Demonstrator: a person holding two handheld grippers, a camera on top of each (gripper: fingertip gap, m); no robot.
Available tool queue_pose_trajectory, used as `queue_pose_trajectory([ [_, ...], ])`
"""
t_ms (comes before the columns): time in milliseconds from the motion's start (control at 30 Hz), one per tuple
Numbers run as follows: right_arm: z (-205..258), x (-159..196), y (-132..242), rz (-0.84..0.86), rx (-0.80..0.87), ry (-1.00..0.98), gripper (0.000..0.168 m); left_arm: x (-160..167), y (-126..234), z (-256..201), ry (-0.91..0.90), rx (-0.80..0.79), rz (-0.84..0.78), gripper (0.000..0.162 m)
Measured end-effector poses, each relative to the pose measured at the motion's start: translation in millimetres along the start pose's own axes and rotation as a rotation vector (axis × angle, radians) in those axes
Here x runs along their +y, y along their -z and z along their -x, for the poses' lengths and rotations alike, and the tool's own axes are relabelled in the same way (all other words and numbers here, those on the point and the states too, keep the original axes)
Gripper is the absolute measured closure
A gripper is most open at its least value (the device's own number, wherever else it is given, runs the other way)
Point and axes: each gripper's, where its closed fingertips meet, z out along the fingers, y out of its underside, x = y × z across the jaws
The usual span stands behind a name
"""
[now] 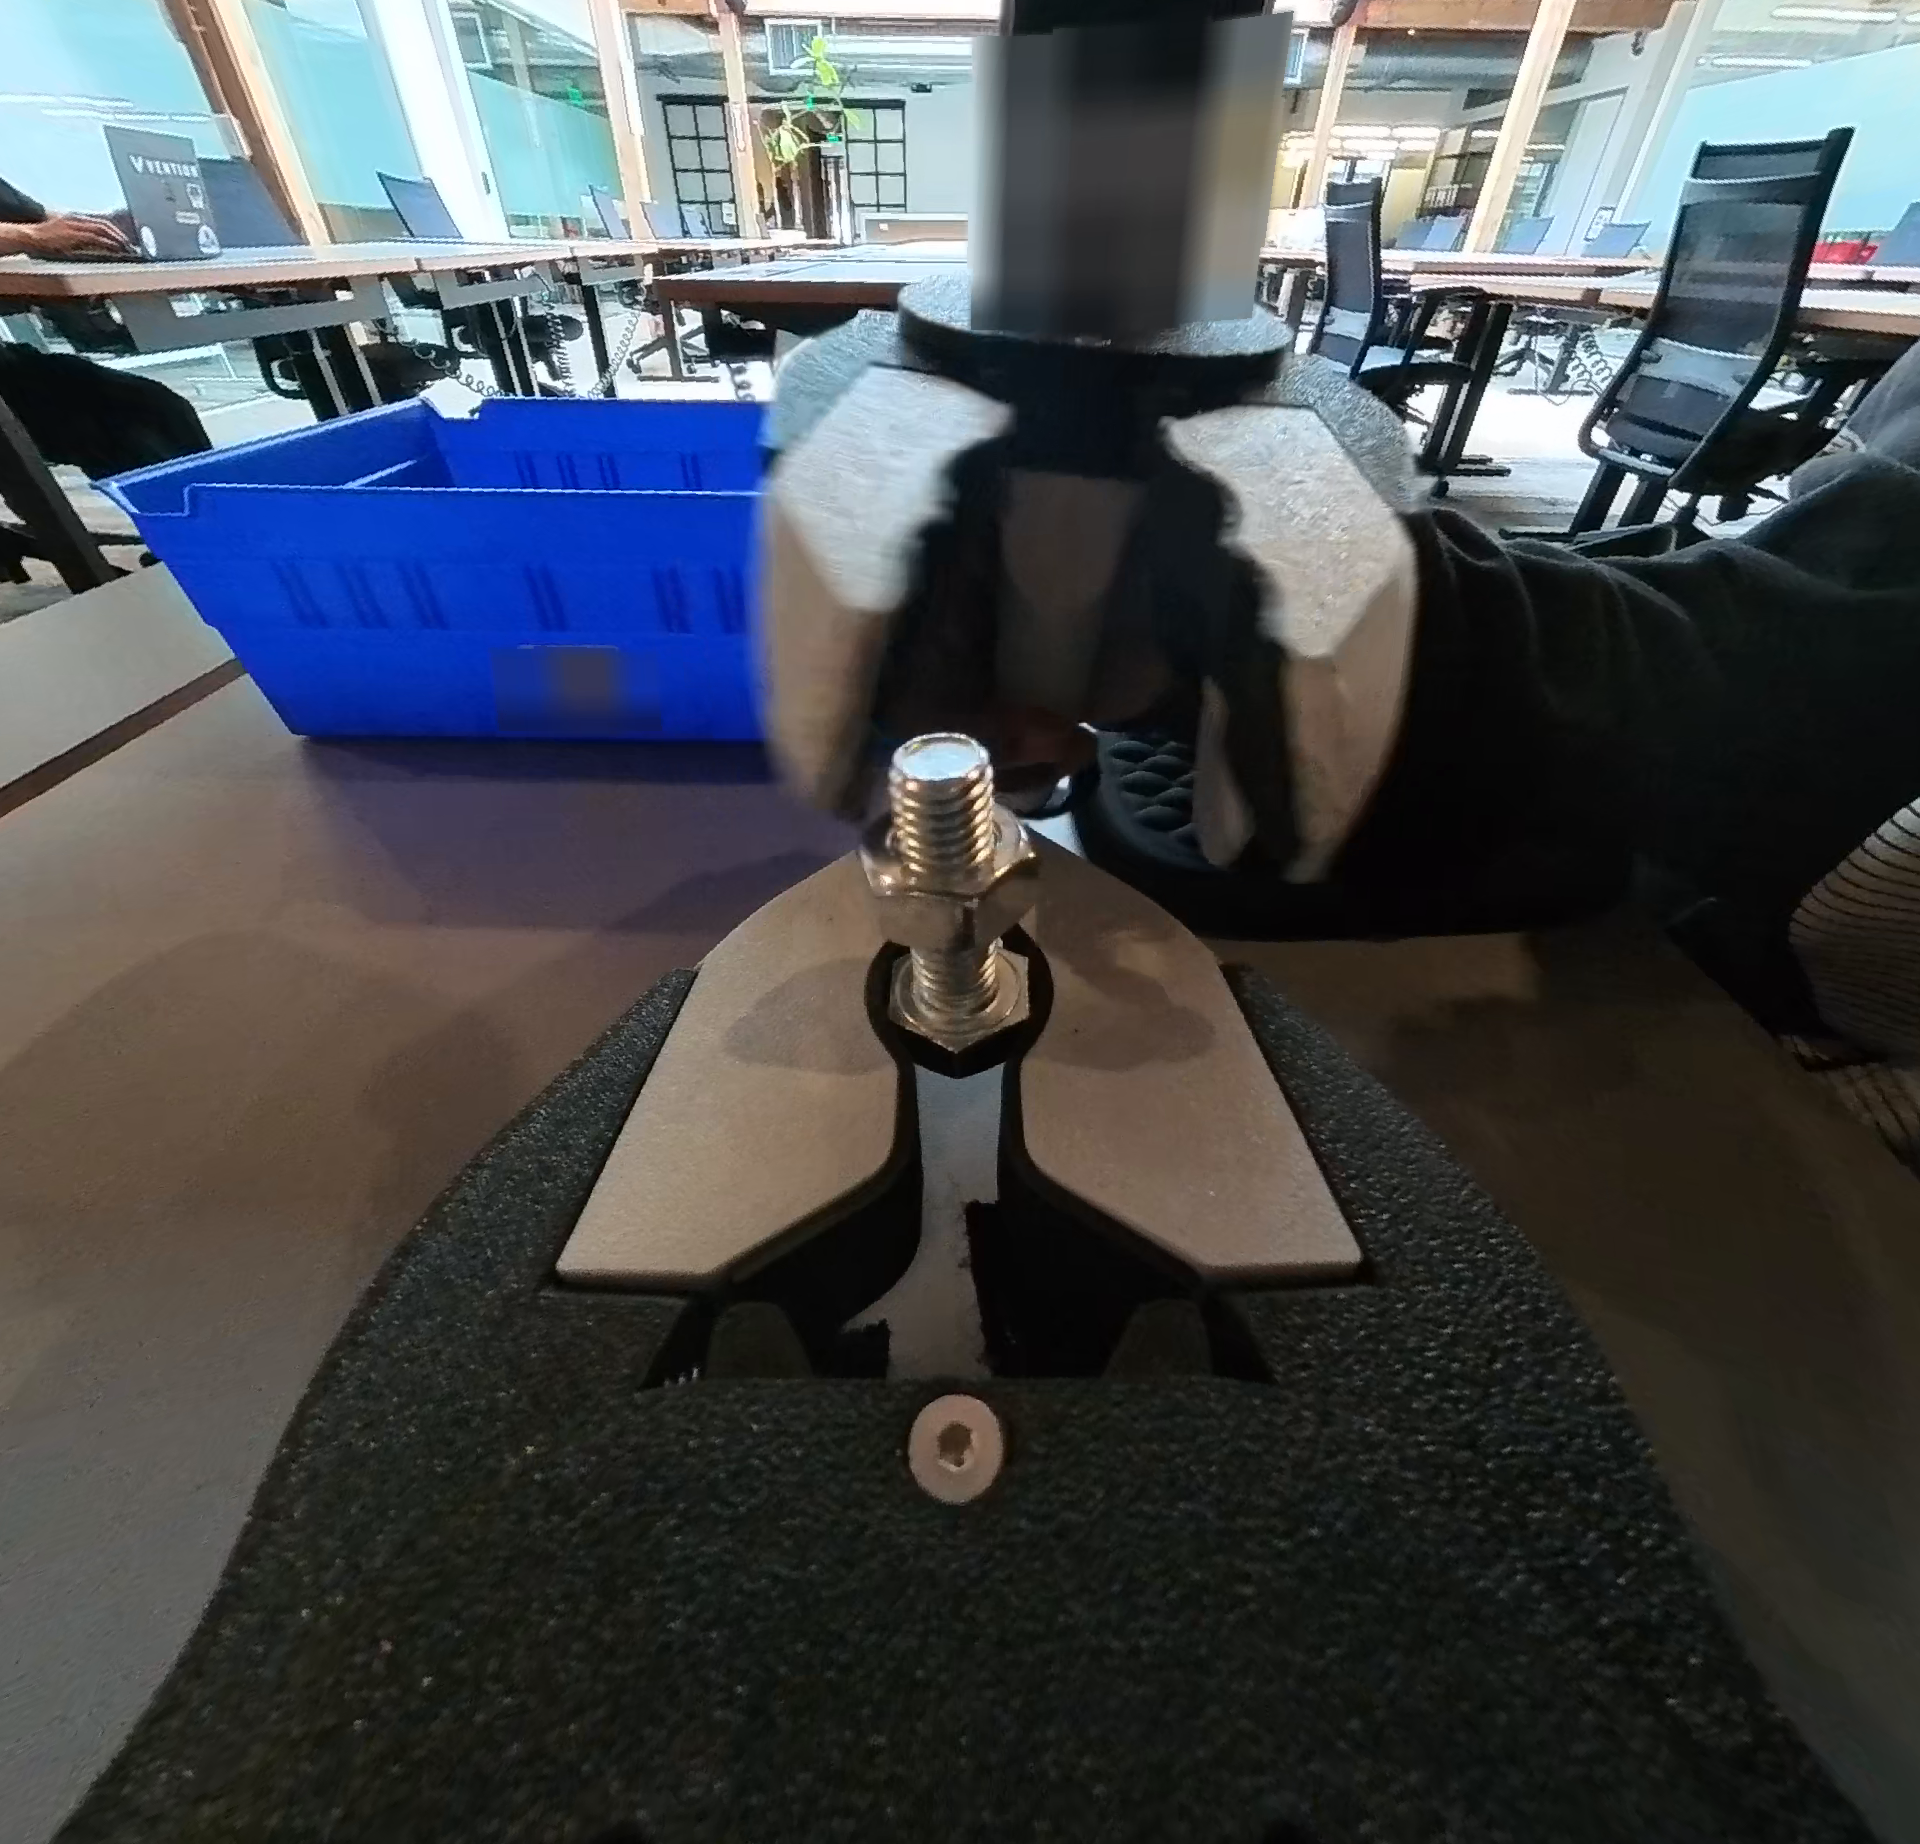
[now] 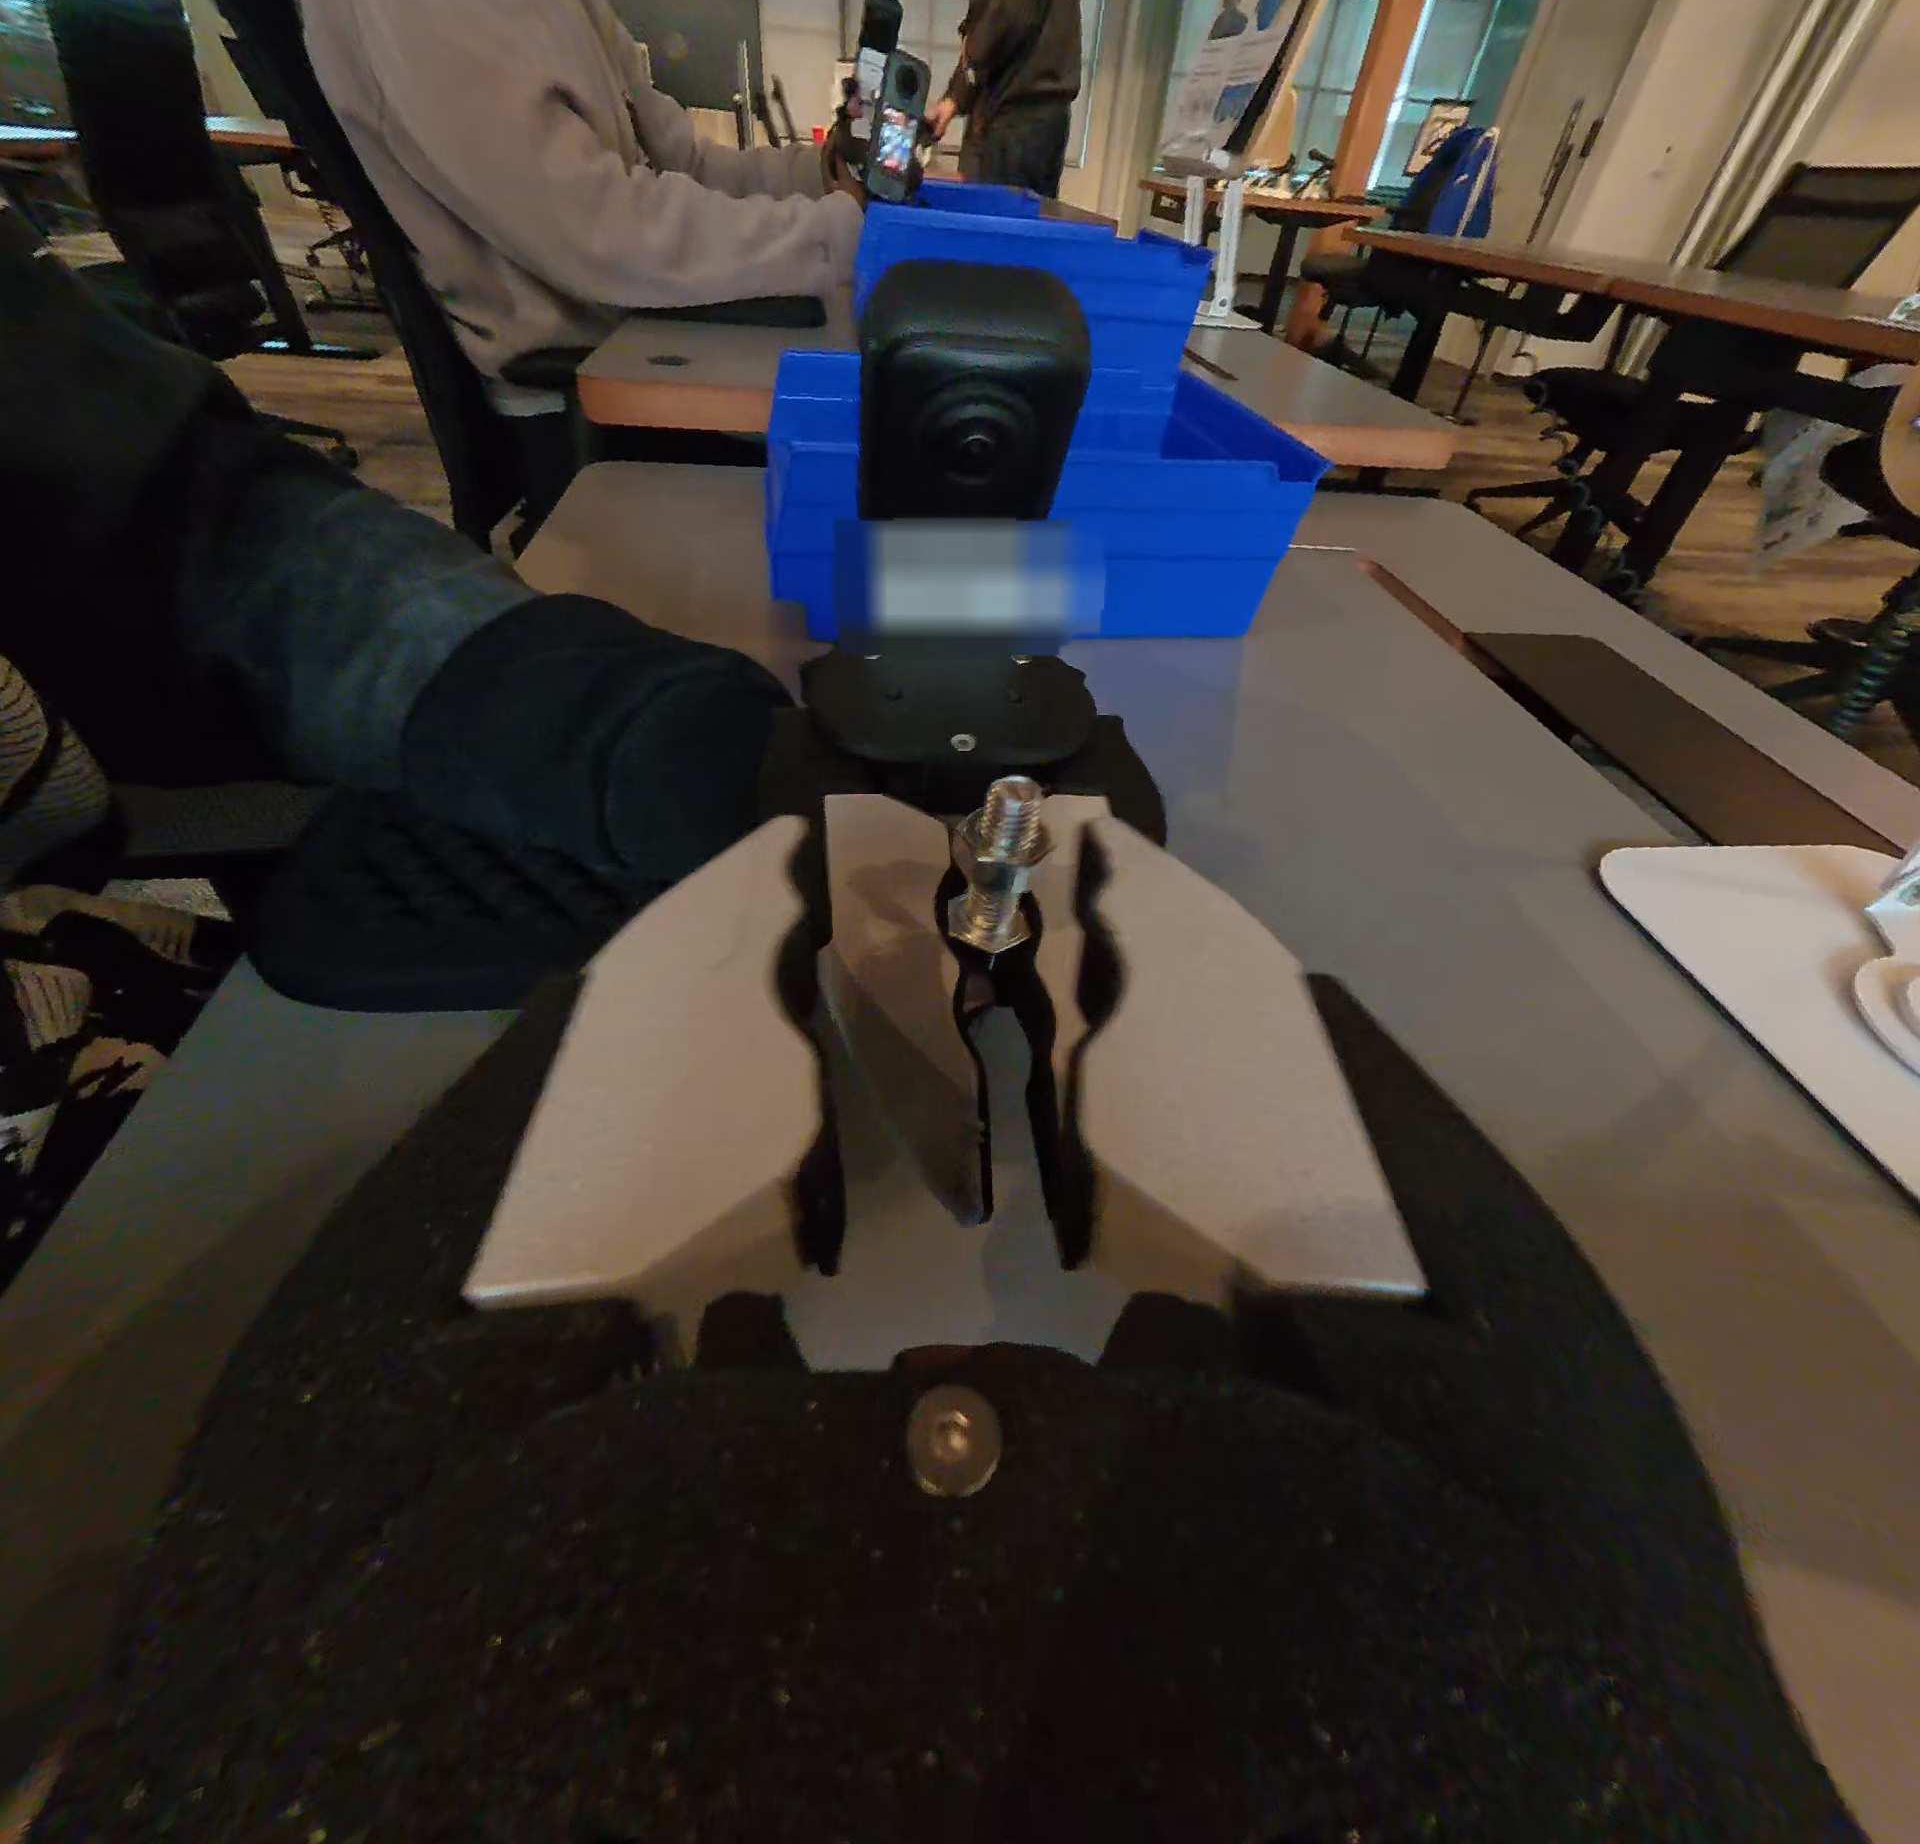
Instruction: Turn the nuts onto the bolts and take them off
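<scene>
In the left wrist view my left gripper (image 1: pixel 956 963) is shut on the hexagonal head of a silver bolt (image 1: pixel 942 807), which stands upright with its threaded end up. A silver nut (image 1: pixel 951 885) sits on the thread, a little above the head. My right gripper (image 1: pixel 1039 807) faces it from behind the bolt, blurred and open. In the right wrist view my right gripper (image 2: pixel 945 849) is open, with its fingers (image 2: pixel 707 1015) wide on either side of the nut (image 2: pixel 1003 844) and not touching it. The left gripper (image 2: pixel 987 947) holds the bolt (image 2: pixel 1013 807) between them.
A blue plastic bin (image 1: pixel 447 568) stands on the grey table (image 1: pixel 260 963) behind the grippers; it also shows in the right wrist view (image 2: pixel 1174 547). A white tray (image 2: pixel 1745 953) lies at the right. Gloved hands and dark sleeves (image 1: pixel 1558 703) hold the grippers. People, desks and chairs stand behind. The tips of one gripper are about 6 cm away from the tips of the other.
</scene>
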Motion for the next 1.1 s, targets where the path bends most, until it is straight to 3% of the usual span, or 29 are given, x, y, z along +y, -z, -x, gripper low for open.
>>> queue_pose_trajectory([
  [100, 5.3, -2.6, 12.8, -0.009, -0.048, -0.012, 0.168, 0.6, -0.5, -0.8, -0.008, 0.0, 0.005, 0.151],
  [233, 4.5, -6.2, 16.0, -0.033, -0.046, -0.015, 0.168, -0.1, 0.0, -0.2, 0.001, 0.001, -0.001, 0.151],
  [433, -6.5, 5.6, 1.6, 0.031, 0.037, 0.012, 0.116, 0.1, 0.0, -0.9, 0.001, 0.005, 0.001, 0.151],
  [467, -5.4, 6.8, 0.4, 0.035, 0.025, 0.0, 0.115, 0.2, -0.1, -1.1, 0.0, 0.006, 0.001, 0.151],
  [500, -3.2, 7.5, 0.2, 0.041, 0.01, -0.003, 0.118, 0.0, 0.0, -1.0, 0.001, 0.005, 0.0, 0.151],
  [567, 0.2, 7.7, 5.3, 0.054, -0.005, 0.012, 0.143, -0.4, 0.4, -1.4, -0.002, 0.007, -0.004, 0.15],
  [600, 3.9, 5.9, 9.9, 0.044, -0.033, 0.021, 0.168, -0.3, 0.4, -1.3, -0.001, 0.005, -0.003, 0.151],
  [733, 5.2, -4.8, 14.1, -0.031, -0.053, -0.01, 0.168, -0.3, 0.3, -1.0, 0.004, 0.008, -0.002, 0.151],
  [833, -8.5, 4.1, 5.3, 0.014, 0.045, 0.018, 0.118, -0.1, 0.1, -1.2, 0.003, 0.008, -0.001, 0.151],
  [933, -6.4, 7.7, -0.5, 0.038, 0.029, 0.007, 0.111, -0.1, 0.2, -1.2, 0.005, 0.011, -0.001, 0.151],
  [967, -4.9, 7.1, -0.6, 0.034, 0.021, 0.007, 0.114, -0.1, 0.2, -1.3, 0.004, 0.01, -0.001, 0.151],
  [1000, -1.2, 8.1, 1.0, 0.044, -0.004, 0.004, 0.133, -0.1, 0.2, -1.1, 0.005, 0.01, -0.002, 0.151],
  [1033, -1.4, 8.0, 4.1, 0.051, -0.002, 0.001, 0.141, -0.1, 0.3, -1.7, 0.0, 0.012, -0.002, 0.152],
  [1067, -0.4, 7.2, 9.0, 0.05, -0.011, 0.007, 0.163, -0.1, 0.2, -1.8, -0.002, 0.011, -0.002, 0.152],
  [1100, 5.3, 1.8, 13.5, 0.014, -0.049, 0.007, 0.168, 0.0, 0.2, -1.5, 0.003, 0.011, -0.001, 0.151],
])
